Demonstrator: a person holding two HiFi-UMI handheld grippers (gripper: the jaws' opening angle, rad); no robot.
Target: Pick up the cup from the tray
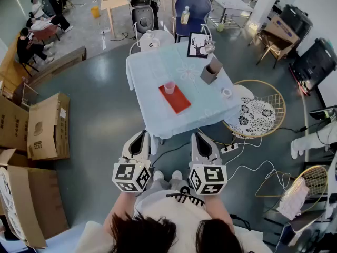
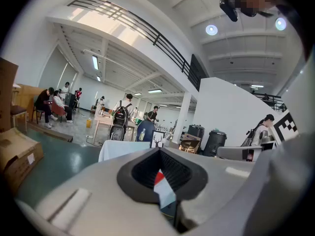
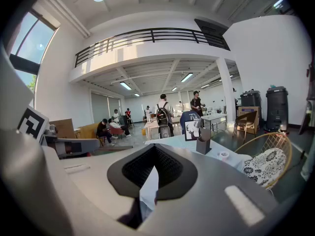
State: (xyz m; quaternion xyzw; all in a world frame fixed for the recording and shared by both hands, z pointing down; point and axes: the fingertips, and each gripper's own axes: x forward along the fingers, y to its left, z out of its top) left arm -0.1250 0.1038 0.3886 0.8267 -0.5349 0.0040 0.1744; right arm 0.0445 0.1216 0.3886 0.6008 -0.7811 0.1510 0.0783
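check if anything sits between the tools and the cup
Nothing visible does. The cup stands alone on the red tray, the table before it is bare, and the left tool and right tool hang short of its edge.

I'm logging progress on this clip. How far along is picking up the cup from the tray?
Done: nothing yet. The pink cup stands upright on the red tray on the table.
In hand: nothing. The left gripper and right gripper are held short of the table, each with its jaws together and nothing between them.
Left: the approach, the grasp and the lift, so the whole job.
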